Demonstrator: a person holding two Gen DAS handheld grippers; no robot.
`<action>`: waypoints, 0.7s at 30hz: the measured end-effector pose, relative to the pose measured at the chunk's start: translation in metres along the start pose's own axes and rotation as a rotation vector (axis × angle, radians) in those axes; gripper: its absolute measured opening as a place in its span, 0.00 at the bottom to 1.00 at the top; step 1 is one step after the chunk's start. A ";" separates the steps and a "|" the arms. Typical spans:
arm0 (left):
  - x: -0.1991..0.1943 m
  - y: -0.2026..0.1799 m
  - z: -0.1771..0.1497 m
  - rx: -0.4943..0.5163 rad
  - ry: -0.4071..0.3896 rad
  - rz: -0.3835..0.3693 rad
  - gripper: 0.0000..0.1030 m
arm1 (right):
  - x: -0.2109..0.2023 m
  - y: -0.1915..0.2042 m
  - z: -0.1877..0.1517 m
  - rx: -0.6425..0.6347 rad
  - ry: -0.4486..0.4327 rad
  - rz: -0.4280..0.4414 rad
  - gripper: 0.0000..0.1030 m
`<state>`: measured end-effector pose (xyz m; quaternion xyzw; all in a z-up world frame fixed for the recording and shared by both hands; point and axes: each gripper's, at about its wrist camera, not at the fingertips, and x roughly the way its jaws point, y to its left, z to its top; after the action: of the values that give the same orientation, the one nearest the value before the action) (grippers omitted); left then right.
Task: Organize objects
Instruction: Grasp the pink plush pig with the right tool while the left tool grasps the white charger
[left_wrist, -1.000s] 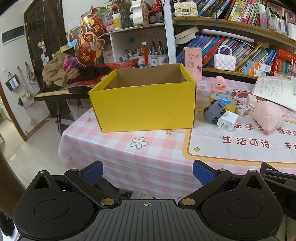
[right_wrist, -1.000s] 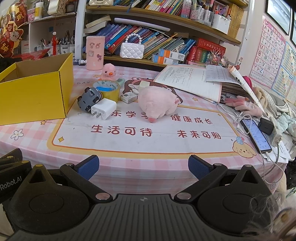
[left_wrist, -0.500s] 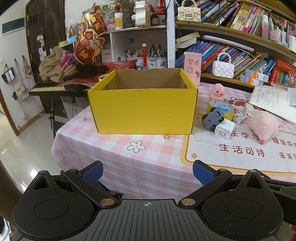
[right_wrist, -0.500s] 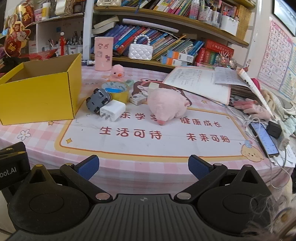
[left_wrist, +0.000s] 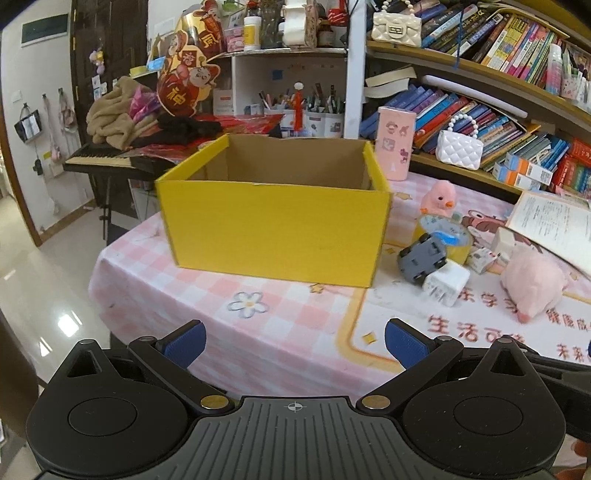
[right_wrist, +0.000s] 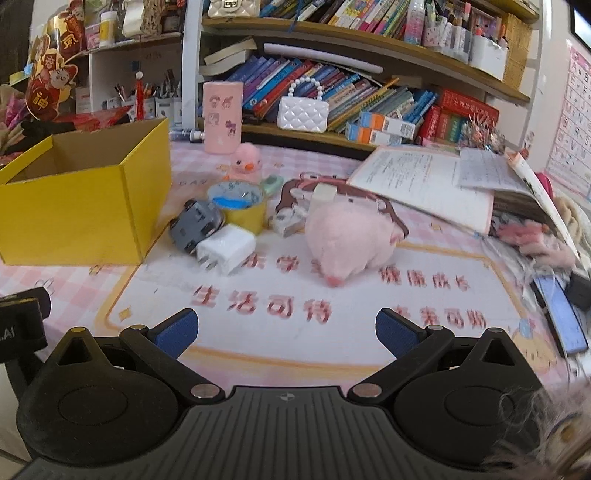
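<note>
Both tongs are spread wide and carry nothing: the left tongs (left_wrist: 293, 341) face the box (left_wrist: 273, 225), and the right tongs (right_wrist: 286, 332) face the loose items. The box stands open on the counter (left_wrist: 258, 321), at its left end. The items lie just right of the box: a grey toy (right_wrist: 195, 225) touching a white plug (right_wrist: 227, 249), a tape roll (right_wrist: 240, 206) behind them, a plush pig (right_wrist: 349, 242) and a pink duck (right_wrist: 245, 158). Risk: the toy, plug and tape are packed together, so closing on one is likely to push or drag its neighbour. The pig is soft and may slip from a shallow grip. The left view shows the near wall of the box and the counter's left edge, with floor beyond. The right view alone shows the phone (right_wrist: 561, 317) and cables at the right edge, which a wide sweep could snag.
</note>
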<state>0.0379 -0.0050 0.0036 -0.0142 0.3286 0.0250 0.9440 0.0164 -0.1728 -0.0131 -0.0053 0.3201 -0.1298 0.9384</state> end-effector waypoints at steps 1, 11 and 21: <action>0.001 -0.005 0.000 -0.002 -0.004 0.000 1.00 | 0.006 -0.006 0.004 -0.016 0.000 0.005 1.00; 0.025 -0.051 0.010 -0.124 0.048 -0.029 0.99 | 0.056 -0.071 0.026 0.032 0.073 0.064 1.00; 0.034 -0.082 0.013 -0.137 0.058 0.001 0.98 | 0.109 -0.110 0.056 0.064 0.091 0.201 1.00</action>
<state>0.0771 -0.0848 -0.0061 -0.0792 0.3534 0.0474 0.9309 0.1062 -0.3100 -0.0237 0.0626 0.3570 -0.0455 0.9309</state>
